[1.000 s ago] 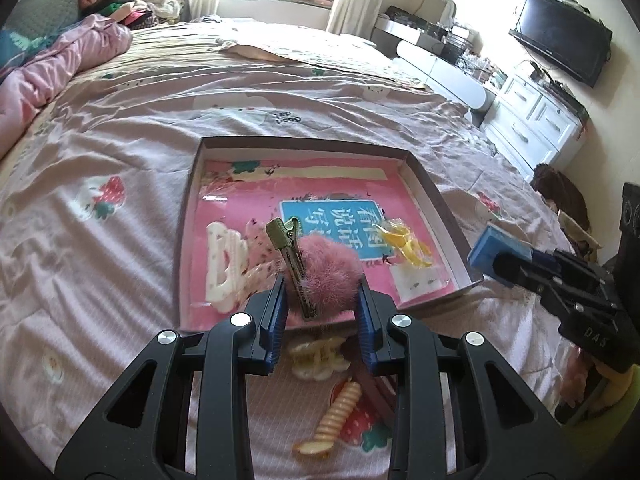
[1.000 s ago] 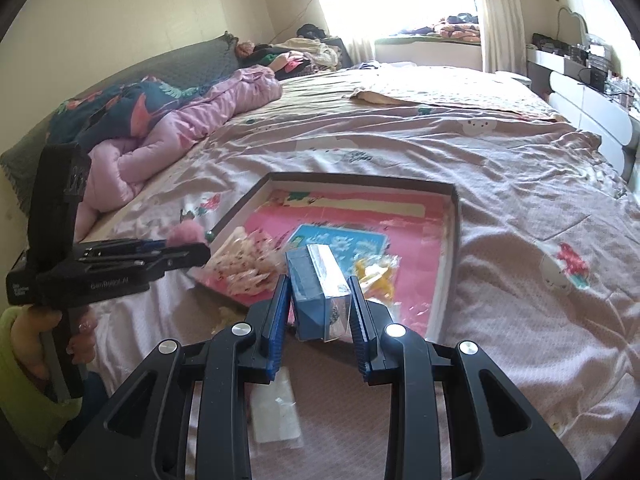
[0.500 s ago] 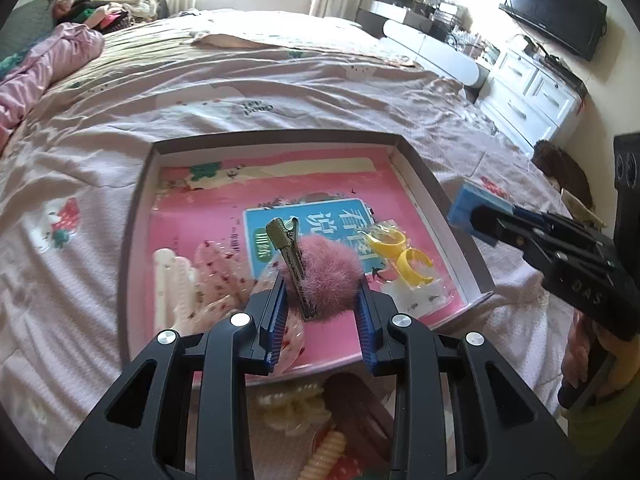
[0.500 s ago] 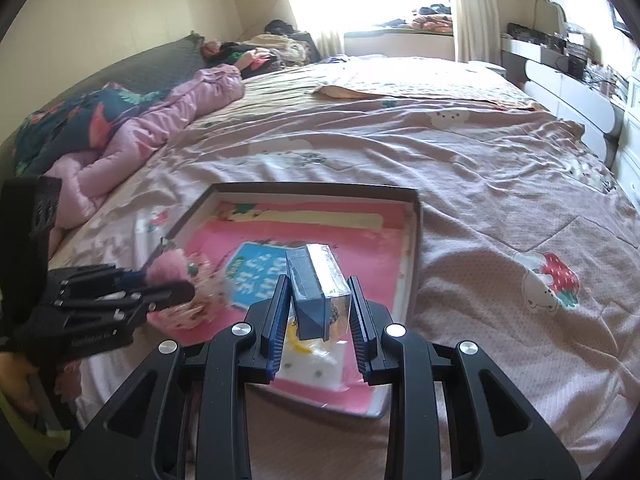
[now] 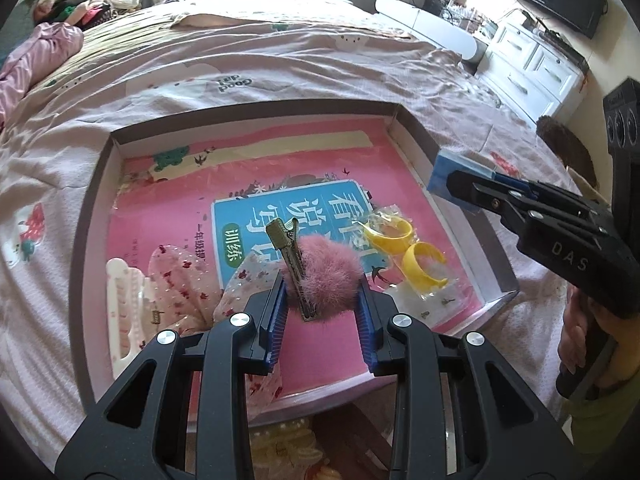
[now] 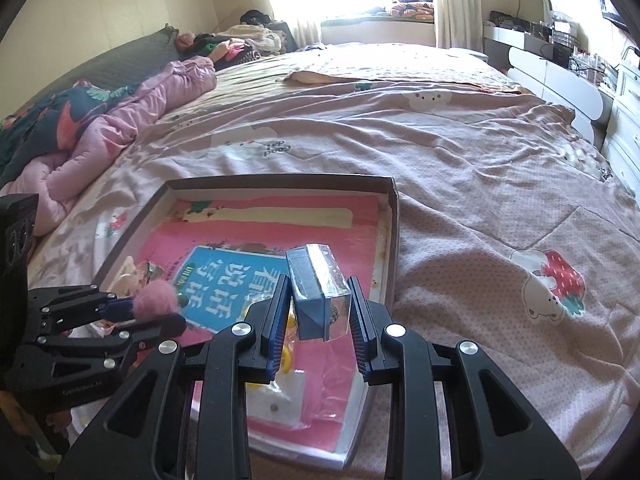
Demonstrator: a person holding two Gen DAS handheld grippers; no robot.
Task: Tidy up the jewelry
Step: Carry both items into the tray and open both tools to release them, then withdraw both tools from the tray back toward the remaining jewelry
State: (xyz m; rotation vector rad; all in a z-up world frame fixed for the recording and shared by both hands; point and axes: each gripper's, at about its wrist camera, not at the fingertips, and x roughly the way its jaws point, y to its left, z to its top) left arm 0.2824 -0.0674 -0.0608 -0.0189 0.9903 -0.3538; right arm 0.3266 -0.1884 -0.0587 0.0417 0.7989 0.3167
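Observation:
My left gripper (image 5: 322, 300) is shut on a fluffy pink pom-pom hair clip (image 5: 324, 276) with a bronze metal clasp, held above the near part of the shallow box tray (image 5: 92, 208). My right gripper (image 6: 320, 312) is shut on a small blue box with a clear cover (image 6: 316, 292), over the tray's (image 6: 394, 216) near right side. In the tray lie a white claw clip (image 5: 124, 304), a floral fabric piece (image 5: 180, 280) and yellow rings in a clear bag (image 5: 408, 248). The right gripper (image 5: 460, 184) shows at the right of the left wrist view.
The tray rests on a pink printed bedspread (image 6: 480, 184) and has a pink book cover (image 5: 280, 216) as its floor. More hair accessories (image 5: 288, 444) lie on the bed before the tray. Pink bedding (image 6: 132, 112) is piled at left; white drawers (image 5: 532, 64) stand at right.
Both grippers have moved forward and down over the tray, each still holding its item. The tray now fills more of both views.

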